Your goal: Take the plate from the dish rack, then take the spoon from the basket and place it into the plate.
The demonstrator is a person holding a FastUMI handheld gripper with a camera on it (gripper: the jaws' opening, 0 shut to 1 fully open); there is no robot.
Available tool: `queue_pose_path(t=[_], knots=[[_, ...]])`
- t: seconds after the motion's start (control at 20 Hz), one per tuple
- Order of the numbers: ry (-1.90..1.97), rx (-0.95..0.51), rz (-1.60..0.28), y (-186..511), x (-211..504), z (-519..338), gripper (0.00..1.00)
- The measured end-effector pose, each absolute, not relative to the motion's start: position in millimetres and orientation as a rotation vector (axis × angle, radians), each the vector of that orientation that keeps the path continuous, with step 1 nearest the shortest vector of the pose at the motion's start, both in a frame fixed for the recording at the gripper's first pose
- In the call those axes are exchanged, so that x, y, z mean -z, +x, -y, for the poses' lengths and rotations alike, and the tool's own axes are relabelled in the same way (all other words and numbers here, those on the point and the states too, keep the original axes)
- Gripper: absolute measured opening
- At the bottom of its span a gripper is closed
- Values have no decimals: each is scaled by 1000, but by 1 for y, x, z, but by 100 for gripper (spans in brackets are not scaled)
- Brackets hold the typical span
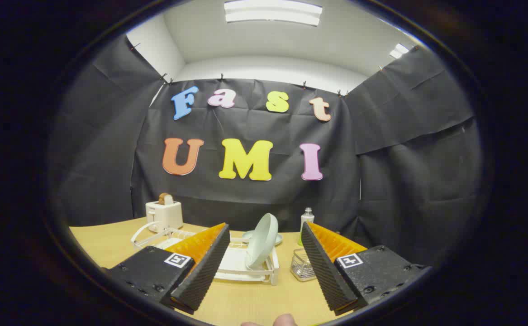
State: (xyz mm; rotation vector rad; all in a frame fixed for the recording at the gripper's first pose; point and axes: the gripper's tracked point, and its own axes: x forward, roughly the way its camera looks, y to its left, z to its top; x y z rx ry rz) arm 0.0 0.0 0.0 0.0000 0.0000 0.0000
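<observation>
1. my claw (pixel 264 262) is wide open and holds nothing; its two fingers stand well apart above the wooden table (pixel 110 244).
2. the plate (pixel 262 241) is pale green and stands on its edge, tilted, in the white dish rack (pixel 245 267), ahead of my fingers and between them.
3. i judge the plate is stiff, smooth and maybe slippery, and it can break if it falls. i would take it on the upper rim, one finger on each face, and lift it straight out of the rack.
4. the wire basket (pixel 302 266) is just beside the rack, near my right finger. i cannot make out the spoon in it.
5. behind are a white toaster (pixel 164 214) with bread and a small bottle (pixel 306 219).
6. on these things i can read no brand or label; each finger block carries only a small square marker (pixel 177 260).
</observation>
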Motion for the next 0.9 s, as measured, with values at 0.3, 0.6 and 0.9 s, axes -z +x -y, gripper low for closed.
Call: queue_pose_path(t=[0.3, 0.6, 0.9], knots=[[49, -15, -24, 6, 12, -1, 100], [21, -18, 19, 4, 4, 1, 100], [30, -51, 28, 4, 5, -10, 100]])
